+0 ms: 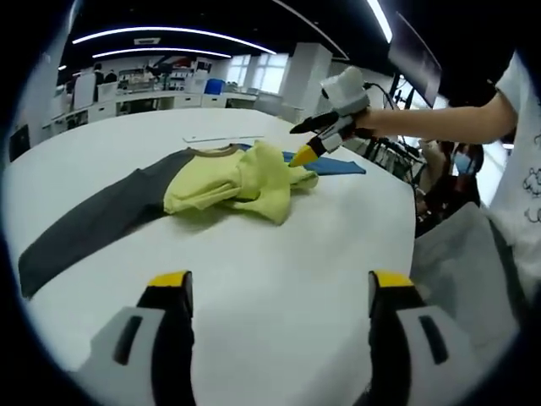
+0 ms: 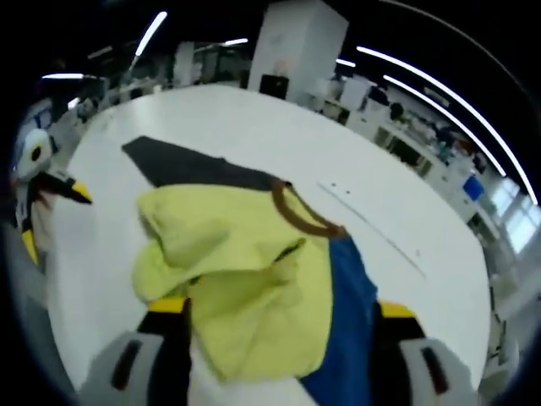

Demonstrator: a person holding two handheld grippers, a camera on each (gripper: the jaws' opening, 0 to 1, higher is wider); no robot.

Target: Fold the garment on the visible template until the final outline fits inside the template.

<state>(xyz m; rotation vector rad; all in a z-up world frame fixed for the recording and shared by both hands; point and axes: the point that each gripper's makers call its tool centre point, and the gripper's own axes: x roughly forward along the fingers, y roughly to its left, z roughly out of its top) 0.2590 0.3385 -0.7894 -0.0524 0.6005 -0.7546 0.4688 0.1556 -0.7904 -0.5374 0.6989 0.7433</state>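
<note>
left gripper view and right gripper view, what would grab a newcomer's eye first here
The crumpled yellow-green garment with a brown collar, heaped mid-way across the white table, over a dark grey sheet and a blue sheet. Next, the right gripper, its yellow tips at the garment's far edge, and the left gripper, open over bare table.

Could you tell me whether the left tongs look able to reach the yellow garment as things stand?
Probably yes. The left tongs stand open over bare table, and nothing lies between them and the garment. The right tongs are at its far edge, out of the way.
</note>
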